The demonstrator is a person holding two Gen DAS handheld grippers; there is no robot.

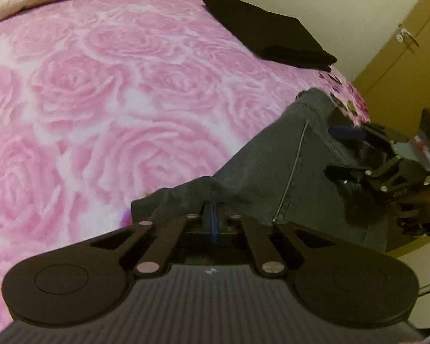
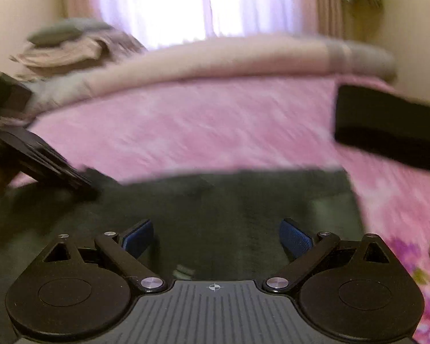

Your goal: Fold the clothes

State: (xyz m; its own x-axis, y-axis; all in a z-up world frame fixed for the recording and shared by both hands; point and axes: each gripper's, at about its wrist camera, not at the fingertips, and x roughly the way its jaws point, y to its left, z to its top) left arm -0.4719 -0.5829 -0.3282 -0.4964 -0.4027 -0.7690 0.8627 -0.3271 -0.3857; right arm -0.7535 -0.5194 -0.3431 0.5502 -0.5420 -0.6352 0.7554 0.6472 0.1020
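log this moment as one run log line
left gripper: shut on jeans | right gripper: open over jeans | black folded garment: on bed

Both tools share one build. The left tongs (image 1: 214, 212) have a ribbed dark grey body with a small white crosshair mark, flanked by two round black discs. Flat black link arms run forward from silver rivets to black fingers faced with blue textured pads (image 1: 214, 220). The right tongs (image 2: 216, 239) match: the same ribbed grey housing, crosshair, black discs, silver rivets and blue pads (image 2: 296, 240).
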